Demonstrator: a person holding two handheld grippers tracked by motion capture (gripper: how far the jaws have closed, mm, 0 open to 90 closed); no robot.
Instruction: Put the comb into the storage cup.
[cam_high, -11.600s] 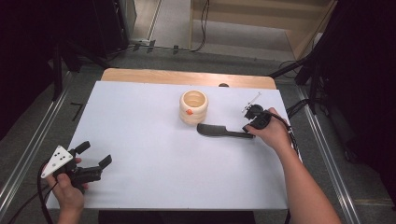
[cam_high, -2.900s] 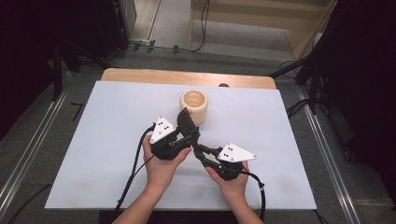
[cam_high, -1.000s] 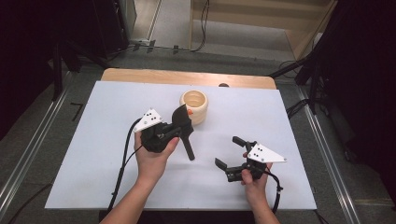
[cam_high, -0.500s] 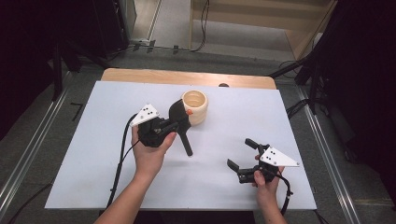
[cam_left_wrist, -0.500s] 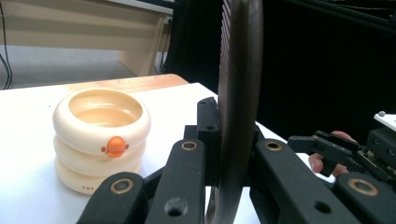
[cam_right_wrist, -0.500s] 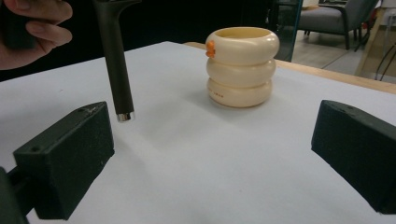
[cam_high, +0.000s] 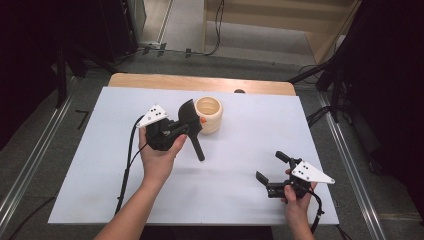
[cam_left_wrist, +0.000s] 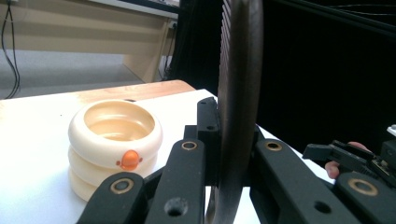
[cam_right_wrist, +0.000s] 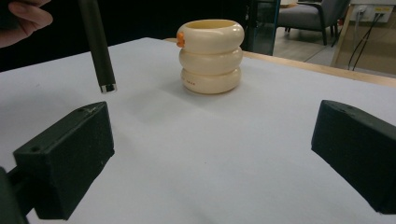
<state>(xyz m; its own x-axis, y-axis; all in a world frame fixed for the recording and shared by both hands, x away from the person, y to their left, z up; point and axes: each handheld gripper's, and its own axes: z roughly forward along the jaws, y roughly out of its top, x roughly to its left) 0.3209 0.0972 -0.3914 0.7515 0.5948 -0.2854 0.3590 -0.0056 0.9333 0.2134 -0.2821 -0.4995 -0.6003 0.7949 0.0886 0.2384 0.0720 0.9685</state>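
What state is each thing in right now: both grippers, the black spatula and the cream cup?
Left gripper: shut on the black spatula, beside the cup.
Black spatula: lifted off the table, handle pointing down.
Cream cup: upright on the table, nothing visible inside.
Right gripper: open, holding nothing.

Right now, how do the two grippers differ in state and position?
The left gripper is shut on a black spatula and held off the table, beside the cream cup. The right gripper is open, with nothing between its jaws, near the table's front right corner. Both are hand-held.
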